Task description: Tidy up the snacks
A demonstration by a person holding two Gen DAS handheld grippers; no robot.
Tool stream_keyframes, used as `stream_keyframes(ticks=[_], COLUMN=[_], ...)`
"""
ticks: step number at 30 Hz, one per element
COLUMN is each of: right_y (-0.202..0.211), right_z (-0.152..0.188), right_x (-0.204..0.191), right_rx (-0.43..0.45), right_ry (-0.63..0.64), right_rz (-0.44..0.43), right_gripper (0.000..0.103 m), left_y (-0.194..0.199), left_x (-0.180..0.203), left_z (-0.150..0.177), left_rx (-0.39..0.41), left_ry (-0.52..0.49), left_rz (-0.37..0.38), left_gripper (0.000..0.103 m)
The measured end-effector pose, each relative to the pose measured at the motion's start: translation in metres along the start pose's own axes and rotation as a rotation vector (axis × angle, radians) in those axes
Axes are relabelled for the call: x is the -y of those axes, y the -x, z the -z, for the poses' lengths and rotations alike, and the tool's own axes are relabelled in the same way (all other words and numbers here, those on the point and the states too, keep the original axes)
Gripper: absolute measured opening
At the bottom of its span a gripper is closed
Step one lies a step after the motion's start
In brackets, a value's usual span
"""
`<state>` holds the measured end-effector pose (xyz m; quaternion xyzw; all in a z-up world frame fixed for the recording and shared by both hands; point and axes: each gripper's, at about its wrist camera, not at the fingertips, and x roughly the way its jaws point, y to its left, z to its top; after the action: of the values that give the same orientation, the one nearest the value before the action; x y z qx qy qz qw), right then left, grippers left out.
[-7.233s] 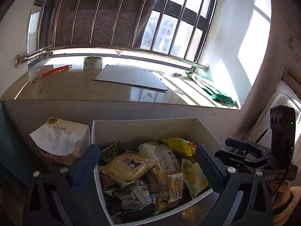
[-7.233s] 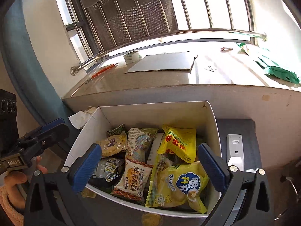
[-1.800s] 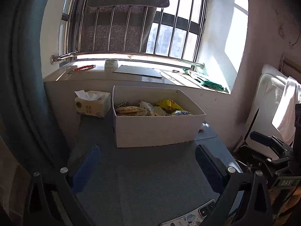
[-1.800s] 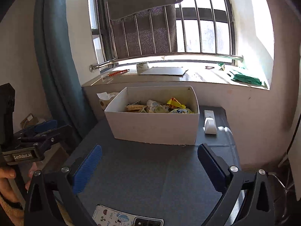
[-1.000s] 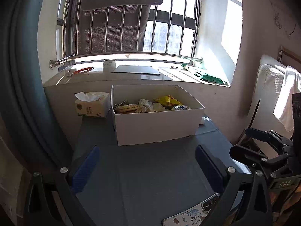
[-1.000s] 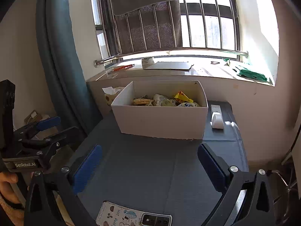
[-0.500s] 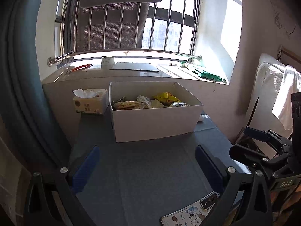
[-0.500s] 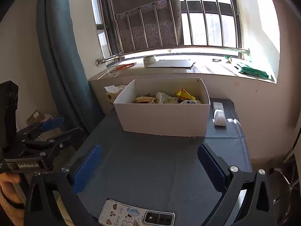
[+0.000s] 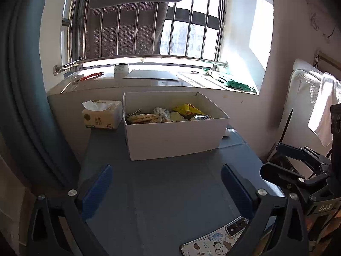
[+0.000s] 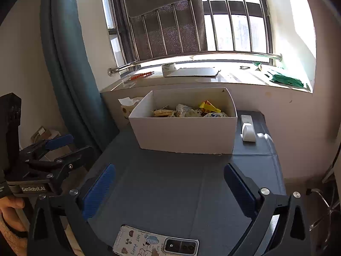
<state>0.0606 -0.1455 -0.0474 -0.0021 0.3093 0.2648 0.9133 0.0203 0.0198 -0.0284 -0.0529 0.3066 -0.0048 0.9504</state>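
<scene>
A white cardboard box point(image 9: 174, 138) stands at the far side of a grey table point(image 9: 170, 192), under the window sill. It holds several snack packets point(image 9: 166, 115), among them a yellow one point(image 9: 187, 109). The box point(image 10: 185, 136) and its snacks point(image 10: 185, 111) also show in the right wrist view. My left gripper point(image 9: 166, 183) is open and empty, held back over the near part of the table. My right gripper point(image 10: 168, 181) is open and empty too, to the right of the left one, which shows at its left point(image 10: 53, 149).
A tissue box point(image 9: 100, 115) stands left of the snack box. A white remote point(image 10: 248, 128) lies right of it. A phone in a cartoon case point(image 10: 155, 244) lies at the table's near edge. A blue curtain point(image 10: 68, 74) hangs at the left. A chair point(image 9: 302, 98) stands at the right.
Both grippers have drawn back and away from the box, which now looks smaller and farther off. Over the last second the view has barely shifted. Both stay open.
</scene>
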Motion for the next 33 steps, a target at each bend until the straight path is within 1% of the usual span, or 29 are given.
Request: stream_keyframes(ticks=[7, 10, 33], right_y=[0.006, 0.008, 0.009], right_z=[0.002, 0.003, 0.004], right_x=[0.001, 0.002, -0.007], right_rx=[0.003, 0.002, -0.003], right_ry=[-0.012, -0.023, -0.002], right_rz=[0.002, -0.012, -0.009], right_gripper=[0.103, 0.103, 0.103], left_y=[0.006, 0.009, 0.013], left_x=[0.005, 0.007, 0.004], left_z=[0.001, 0.002, 0.005], left_rx=[0.007, 0.013, 0.013], left_ry=[-0.007, -0.005, 0.003], left_rz=[0.008, 0.012, 0.009], left_gripper=[0.103, 0.103, 0.103])
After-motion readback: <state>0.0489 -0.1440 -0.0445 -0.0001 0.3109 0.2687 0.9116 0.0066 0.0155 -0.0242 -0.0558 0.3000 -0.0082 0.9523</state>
